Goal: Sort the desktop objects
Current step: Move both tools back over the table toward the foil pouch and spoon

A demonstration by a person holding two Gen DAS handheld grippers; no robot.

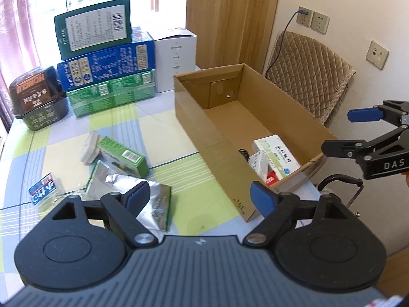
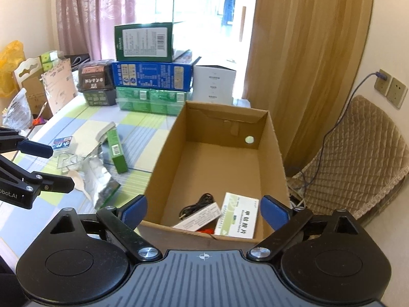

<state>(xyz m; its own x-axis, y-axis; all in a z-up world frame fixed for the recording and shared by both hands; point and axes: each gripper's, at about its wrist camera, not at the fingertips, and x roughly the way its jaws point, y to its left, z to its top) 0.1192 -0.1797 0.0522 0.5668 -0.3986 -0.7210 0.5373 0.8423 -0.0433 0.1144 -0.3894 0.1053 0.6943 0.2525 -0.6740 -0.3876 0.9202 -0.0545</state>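
Over the cardboard box (image 2: 217,158), right gripper (image 2: 204,212) spread, empty; left gripper (image 1: 199,194) likewise.

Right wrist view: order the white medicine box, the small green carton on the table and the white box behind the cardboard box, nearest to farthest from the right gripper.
From the right gripper:
1. White medicine box, inside the cardboard box, near end, just ahead.
2. Small green carton, left, on the tablecloth.
3. White box, beyond the far end.
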